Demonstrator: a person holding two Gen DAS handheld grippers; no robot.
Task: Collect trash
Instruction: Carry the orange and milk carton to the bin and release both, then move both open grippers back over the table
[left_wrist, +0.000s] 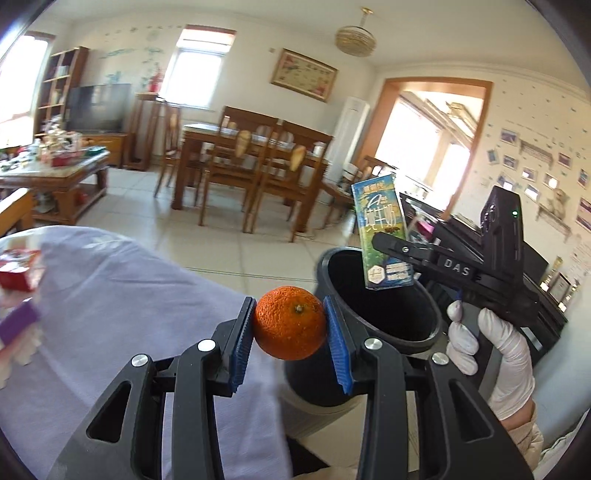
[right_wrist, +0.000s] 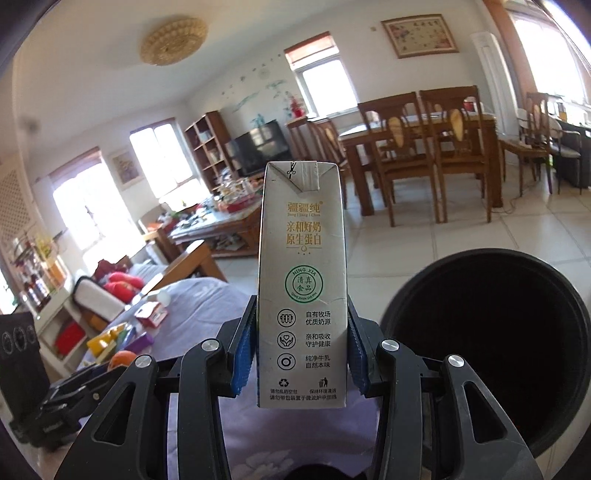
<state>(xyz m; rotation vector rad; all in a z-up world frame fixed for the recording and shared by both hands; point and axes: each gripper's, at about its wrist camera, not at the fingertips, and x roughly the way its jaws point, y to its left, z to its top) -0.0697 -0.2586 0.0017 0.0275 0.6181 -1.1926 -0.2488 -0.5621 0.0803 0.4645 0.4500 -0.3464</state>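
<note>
Left claw: my left claw (left_wrist: 290, 328) is closed partway on an orange (left_wrist: 290, 323), its blue pads pressing the fruit on both sides
Orange: it sits between the fingertips, clear of the lilac cloth (left_wrist: 122, 306) below, just left of the bin's rim
Right claw: my right claw (right_wrist: 301, 347) grips a milk carton (right_wrist: 303, 280) by its lower half, pads against both narrow sides
Milk carton: it stands upright in the claw; from the left camera it hangs above the bin's open mouth
Bin: a black round bin (left_wrist: 384, 317) stands just right of the orange, its dark opening tipped toward me; from the right camera it lies just right of the carton
Hand: a white-gloved hand (left_wrist: 491, 350) holds the right claw's handle beside the bin
Cloth: small boxes (right_wrist: 151, 314) lie on it, well left of both claws
</note>
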